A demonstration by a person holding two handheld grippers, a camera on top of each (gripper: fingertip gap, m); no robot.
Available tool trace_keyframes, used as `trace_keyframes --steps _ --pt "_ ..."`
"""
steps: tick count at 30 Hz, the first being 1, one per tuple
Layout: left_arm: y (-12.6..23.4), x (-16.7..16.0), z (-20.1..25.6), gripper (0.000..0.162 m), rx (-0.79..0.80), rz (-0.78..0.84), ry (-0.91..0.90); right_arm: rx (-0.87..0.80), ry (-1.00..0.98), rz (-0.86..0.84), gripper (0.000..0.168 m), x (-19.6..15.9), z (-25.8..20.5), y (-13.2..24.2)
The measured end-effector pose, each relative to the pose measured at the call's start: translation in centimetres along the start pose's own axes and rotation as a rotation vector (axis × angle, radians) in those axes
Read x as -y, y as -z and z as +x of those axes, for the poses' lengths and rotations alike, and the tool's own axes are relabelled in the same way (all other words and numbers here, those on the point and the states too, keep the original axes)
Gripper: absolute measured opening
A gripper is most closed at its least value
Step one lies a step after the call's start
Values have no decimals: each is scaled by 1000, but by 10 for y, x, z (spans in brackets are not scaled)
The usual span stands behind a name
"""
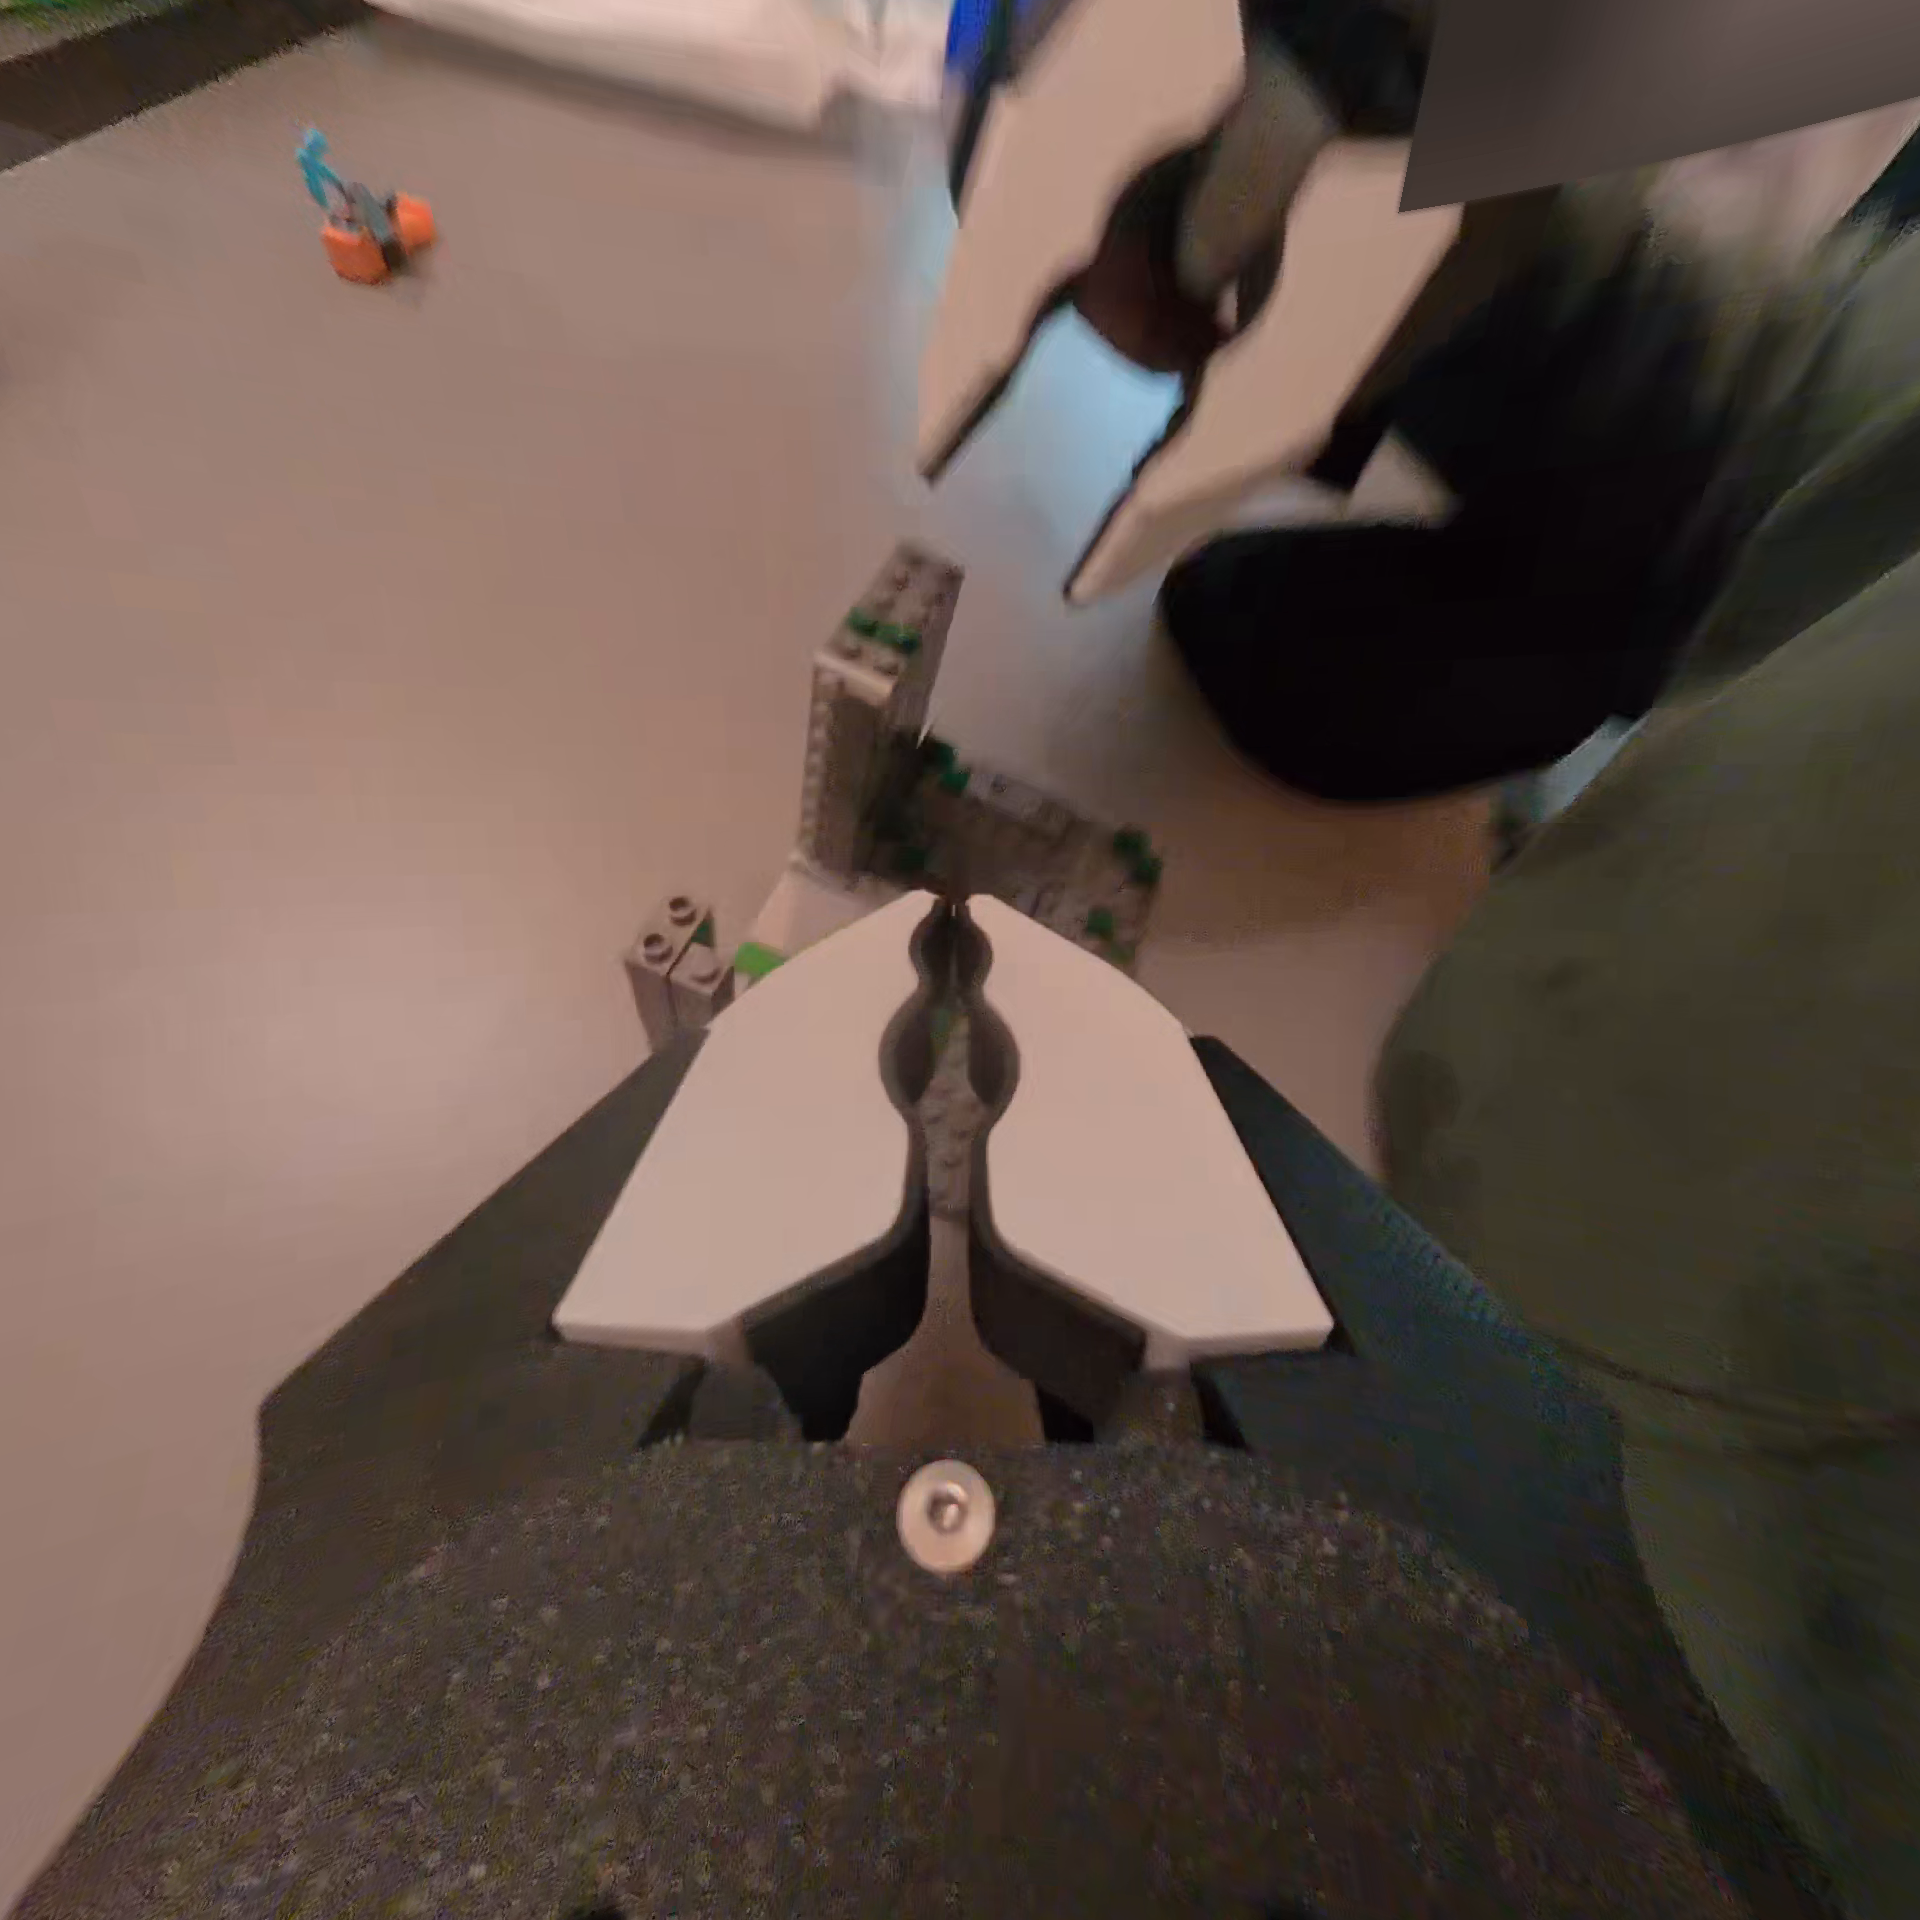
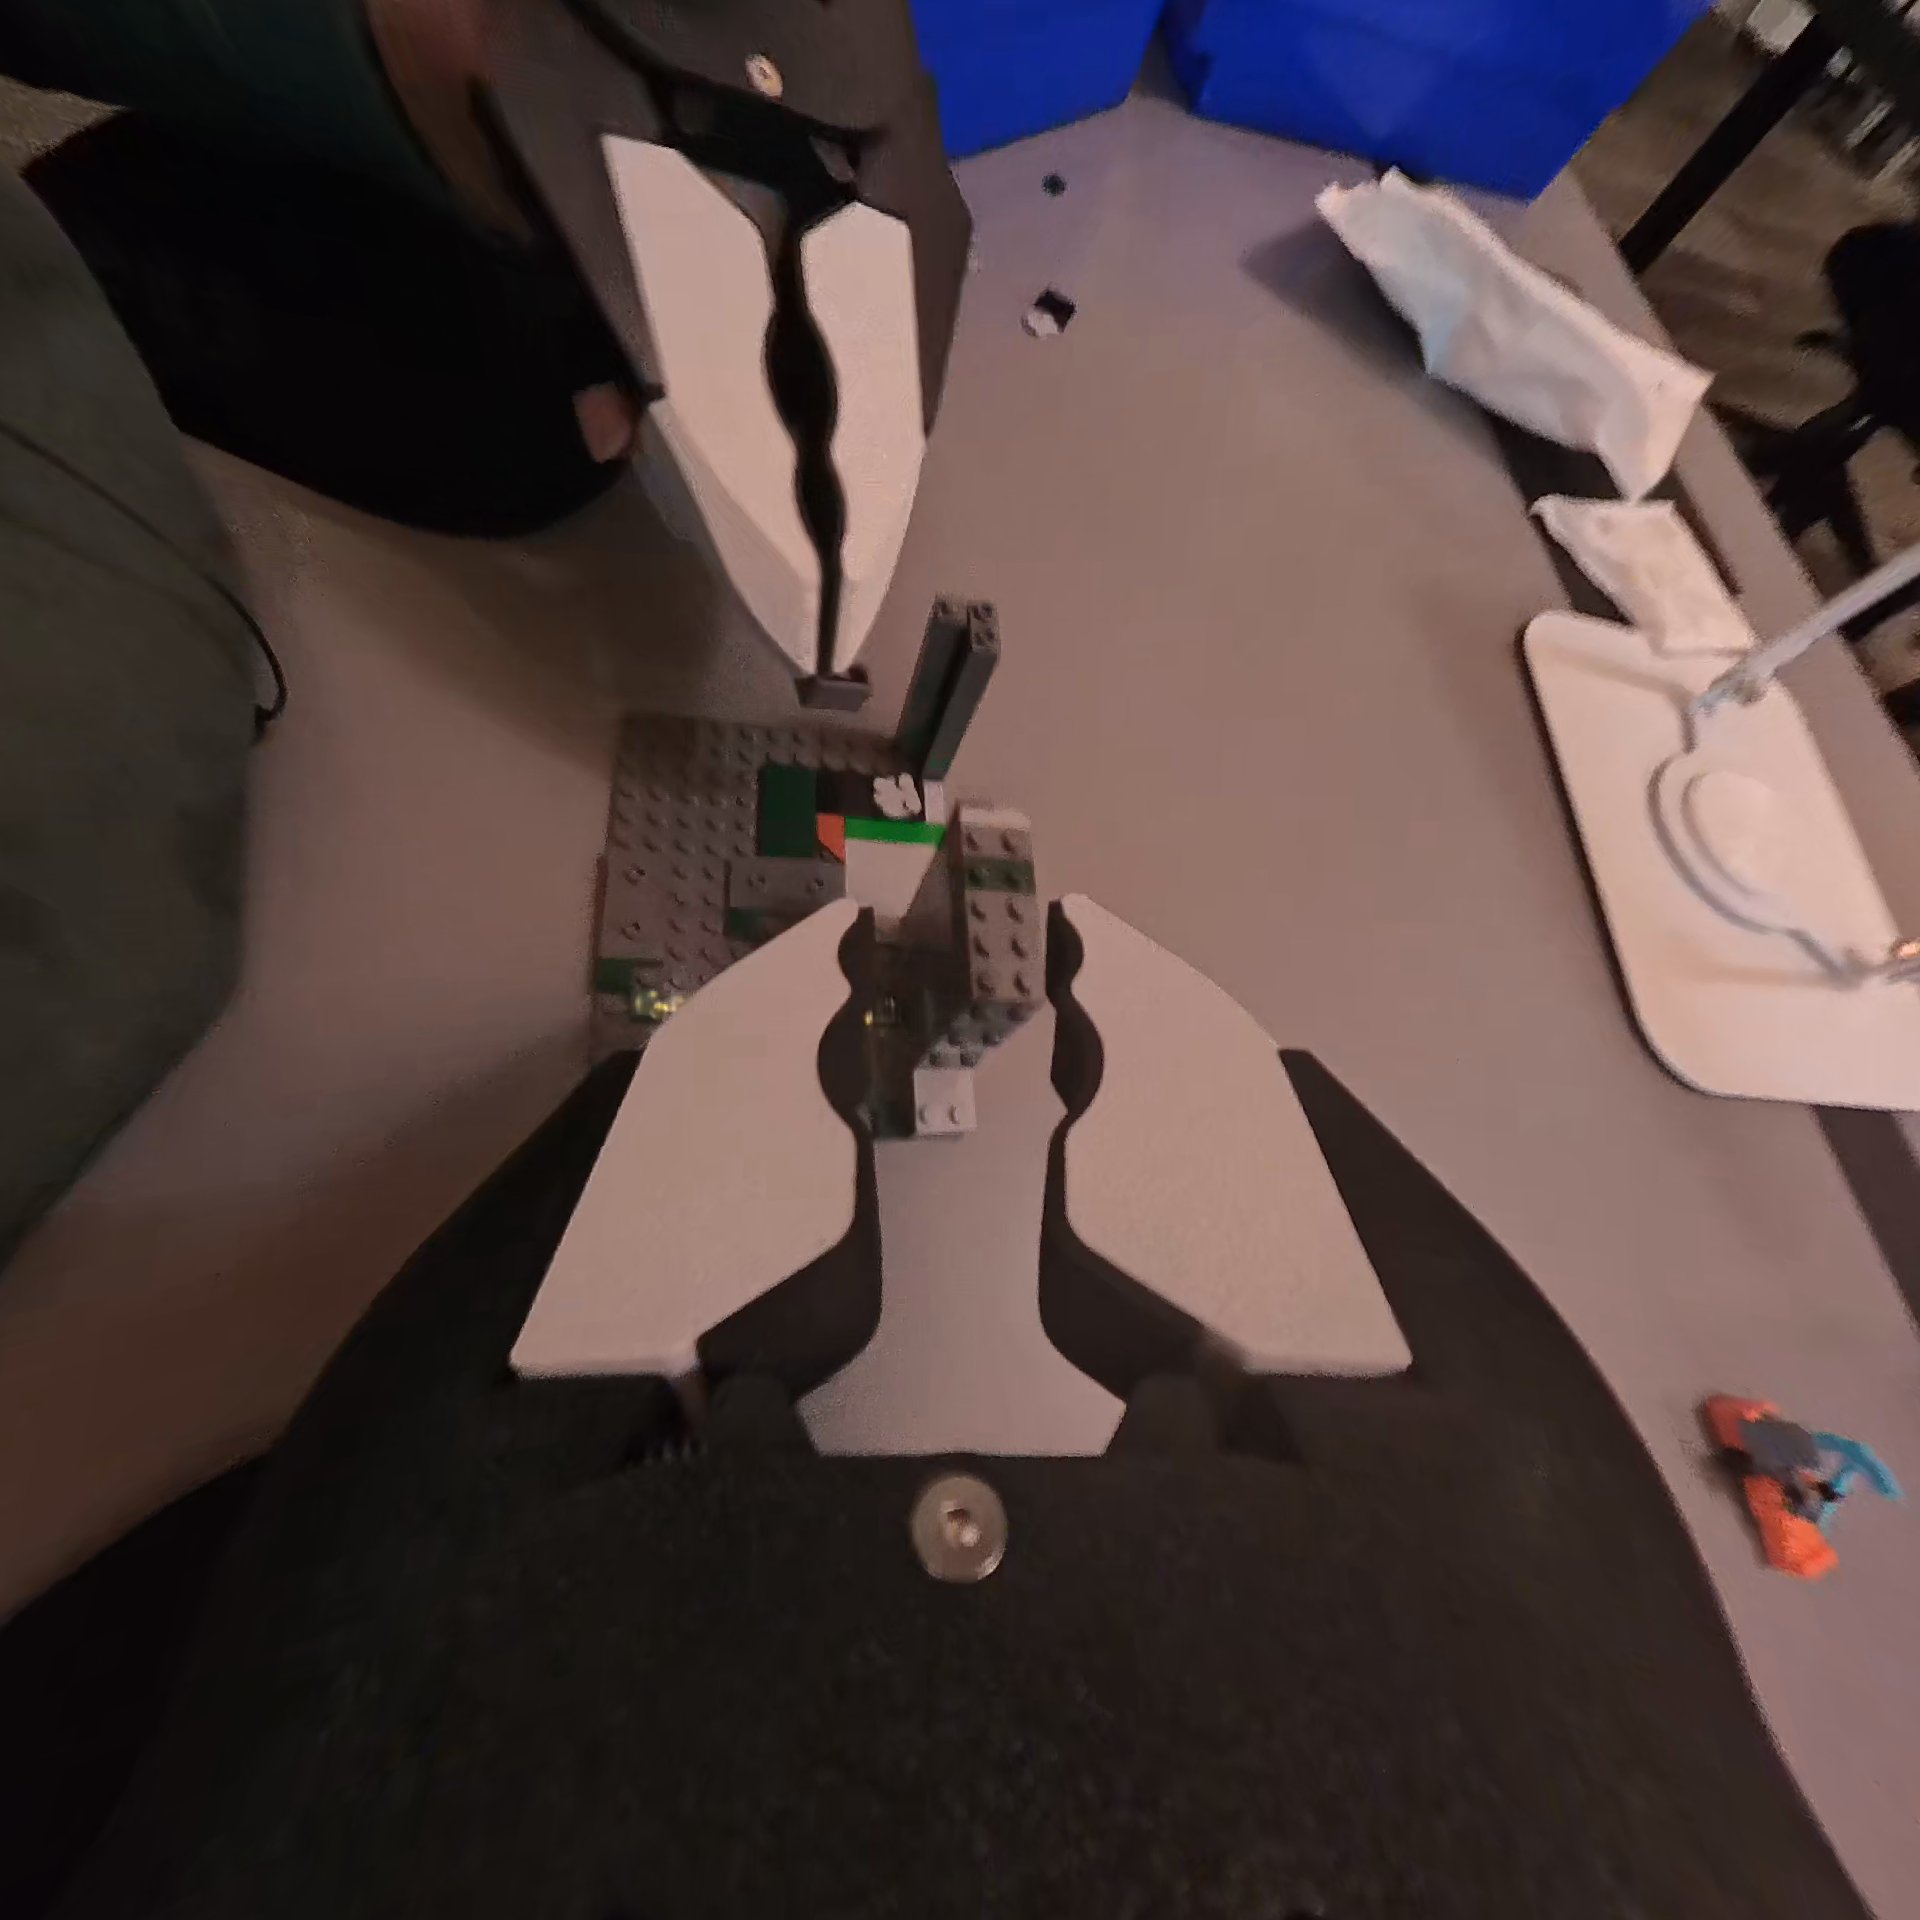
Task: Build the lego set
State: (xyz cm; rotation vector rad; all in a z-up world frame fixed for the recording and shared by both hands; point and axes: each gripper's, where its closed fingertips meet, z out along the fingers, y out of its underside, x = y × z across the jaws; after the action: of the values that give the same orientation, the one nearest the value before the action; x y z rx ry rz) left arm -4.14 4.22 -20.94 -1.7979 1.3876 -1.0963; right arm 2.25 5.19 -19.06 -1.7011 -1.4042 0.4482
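The lego build stands on a grey studded baseplate (image 2: 675,821) with a tall dark column (image 2: 956,686) and a grey wall with green bits (image 2: 997,925). It also shows in the left wrist view (image 1: 997,842), with the column (image 1: 675,961) to its left. My left gripper (image 1: 951,906) is shut on a small dark grey brick (image 2: 834,691). It holds the brick just above the baseplate's far edge, beside the column. My right gripper (image 2: 954,912) is open and empty, its jaws above the grey wall. It shows blurred in the left wrist view (image 1: 1003,530).
A small orange and blue lego piece (image 2: 1787,1496) lies apart at the right, and also shows in the left wrist view (image 1: 369,223). A white bag (image 2: 1507,322) and a white tray (image 2: 1621,935) sit at the right edge. Blue bins (image 2: 1351,73) stand at the back. A person's clothing (image 2: 104,727) is at the left.
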Motion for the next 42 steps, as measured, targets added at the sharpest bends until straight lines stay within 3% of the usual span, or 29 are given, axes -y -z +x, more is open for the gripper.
trace_keyframes --steps 6,9,12,23,28,36,42 --pt "36 47 24 0 -373 406 434 -45 105 125 37 48 -28 -18" --pt "47 56 26 0 -493 519 577 -117 96 265 37 73 -28 -24" --pt "53 61 31 0 -553 580 634 -177 144 349 35 95 -30 -23" --pt "63 75 28 0 -624 700 743 -377 302 314 18 108 -22 -27" --pt "62 64 20 5 -438 625 552 -175 166 247 17 99 -22 -34" --pt "50 38 16 16 22 257 -169 399 -173 -69 17 79 -32 -35" --pt "39 35 21 20 93 141 -432 609 -218 -251 18 79 -40 -37"
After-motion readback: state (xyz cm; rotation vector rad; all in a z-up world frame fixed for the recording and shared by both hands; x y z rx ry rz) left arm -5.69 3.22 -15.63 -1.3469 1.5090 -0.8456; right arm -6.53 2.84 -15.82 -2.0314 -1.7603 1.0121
